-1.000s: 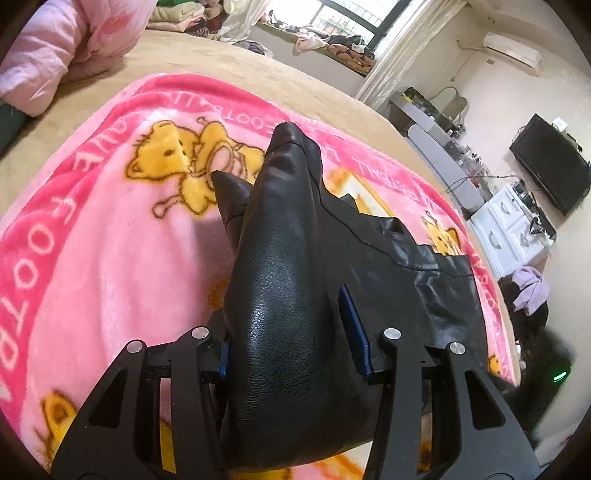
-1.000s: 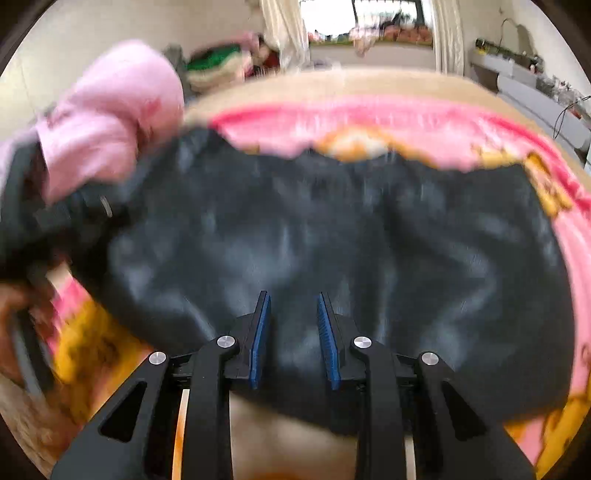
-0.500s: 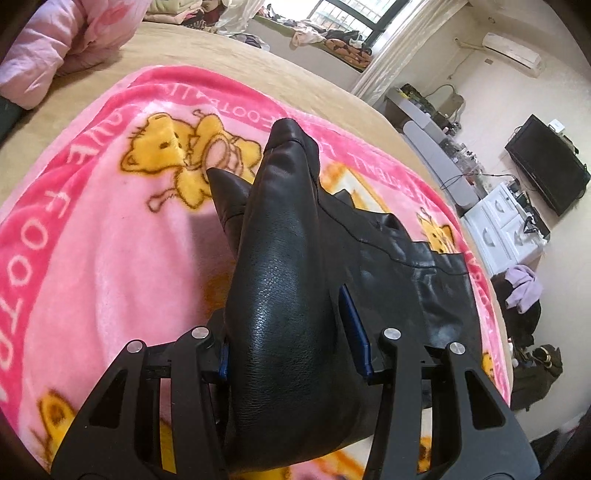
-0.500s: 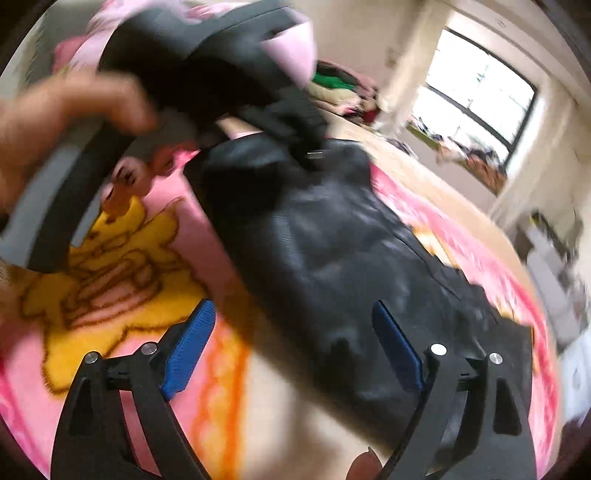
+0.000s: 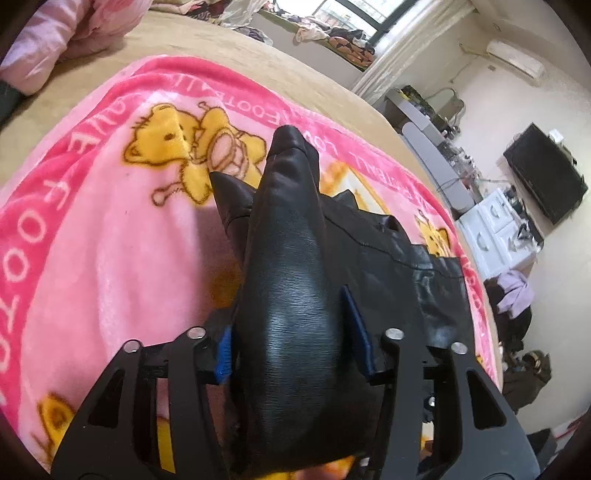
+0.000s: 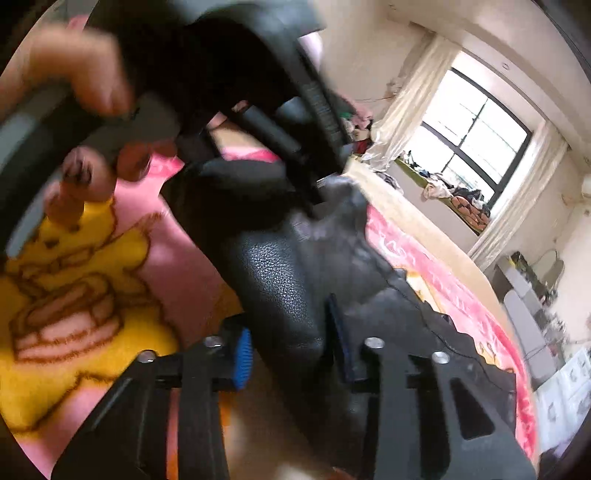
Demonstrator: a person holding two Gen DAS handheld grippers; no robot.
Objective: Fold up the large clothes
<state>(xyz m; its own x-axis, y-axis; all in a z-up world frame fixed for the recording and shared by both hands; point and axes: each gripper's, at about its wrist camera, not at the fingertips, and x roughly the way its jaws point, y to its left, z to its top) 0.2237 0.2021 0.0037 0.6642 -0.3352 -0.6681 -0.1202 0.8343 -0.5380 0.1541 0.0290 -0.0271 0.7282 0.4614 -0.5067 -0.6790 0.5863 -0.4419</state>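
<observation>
A black leather jacket (image 5: 373, 266) lies on a pink bear-print blanket (image 5: 92, 221) on the bed. My left gripper (image 5: 291, 343) is shut on a thick fold of the jacket, a sleeve that runs away from the camera to a point. In the right wrist view my right gripper (image 6: 291, 350) is closed around a rolled part of the jacket (image 6: 280, 288), its blue pads against the leather. The left gripper's body and the hand that holds it (image 6: 92, 77) fill the upper left of that view, close above the jacket.
A pink quilt (image 5: 66, 33) lies at the bed's far left corner. Clothes are piled on the window ledge (image 5: 332, 33). A desk, white drawers (image 5: 498, 229) and a TV (image 5: 546, 184) stand along the right wall beyond the bed edge.
My right gripper opened wide, moved in toward the left gripper and closed on the rolled jacket. The left gripper kept its hold and barely moved.
</observation>
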